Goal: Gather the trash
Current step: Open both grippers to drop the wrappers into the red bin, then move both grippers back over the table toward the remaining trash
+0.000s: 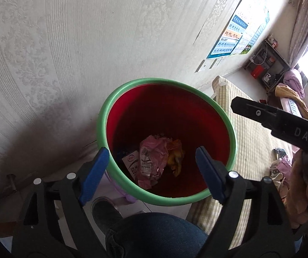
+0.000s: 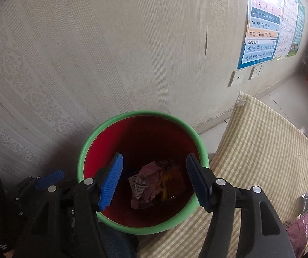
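A red bin with a green rim point(image 1: 119, 90) stands against the wall; it also shows in the right wrist view point(image 2: 102, 126). Inside lie a crumpled pink wrapper point(image 1: 151, 161), a yellow-orange wrapper point(image 1: 175, 154) and a white carton point(image 1: 132, 161). The pink wrapper point(image 2: 145, 185) and orange wrapper point(image 2: 173, 180) show in the right wrist view too. My left gripper point(image 1: 151, 172) is open and empty above the bin's near rim. My right gripper point(image 2: 155, 182) is open and empty above the bin. More wrappers point(image 2: 300, 225) lie on the checked cloth at the right.
A yellow checked cloth point(image 2: 261, 150) covers the surface right of the bin. The papered wall point(image 1: 89, 43) is just behind the bin. A purple stool point(image 1: 121, 195) and my knee point(image 1: 158, 232) are below. A shelf point(image 1: 265, 64) stands far right.
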Motion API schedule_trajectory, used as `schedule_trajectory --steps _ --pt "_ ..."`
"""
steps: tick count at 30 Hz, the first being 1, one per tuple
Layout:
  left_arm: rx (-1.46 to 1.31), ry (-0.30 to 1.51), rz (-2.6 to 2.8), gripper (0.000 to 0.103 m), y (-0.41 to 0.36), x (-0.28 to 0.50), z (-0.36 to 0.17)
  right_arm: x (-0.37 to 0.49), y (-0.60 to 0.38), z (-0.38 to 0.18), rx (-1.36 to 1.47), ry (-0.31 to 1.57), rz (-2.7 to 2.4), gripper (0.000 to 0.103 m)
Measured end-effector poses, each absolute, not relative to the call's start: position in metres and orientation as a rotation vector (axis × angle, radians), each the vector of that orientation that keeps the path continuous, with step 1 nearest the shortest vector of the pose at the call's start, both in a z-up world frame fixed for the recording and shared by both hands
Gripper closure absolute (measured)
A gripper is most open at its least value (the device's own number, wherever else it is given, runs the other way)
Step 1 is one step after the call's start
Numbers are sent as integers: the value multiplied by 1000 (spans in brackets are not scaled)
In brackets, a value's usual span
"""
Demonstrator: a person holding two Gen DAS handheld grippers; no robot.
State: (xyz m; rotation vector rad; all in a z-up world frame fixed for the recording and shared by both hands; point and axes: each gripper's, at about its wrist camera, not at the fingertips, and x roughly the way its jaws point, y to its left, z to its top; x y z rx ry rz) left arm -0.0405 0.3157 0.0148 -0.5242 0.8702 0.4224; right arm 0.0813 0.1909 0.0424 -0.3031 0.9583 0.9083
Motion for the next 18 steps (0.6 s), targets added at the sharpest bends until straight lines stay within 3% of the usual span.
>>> schedule_trajectory --steps 6,18 --pt "-502 848 426 16 307 -42 30 80 171 55 -278 942 892 37" --pt "-440 823 365 14 250 -32 59 77 88 77 -211 915 805 34"
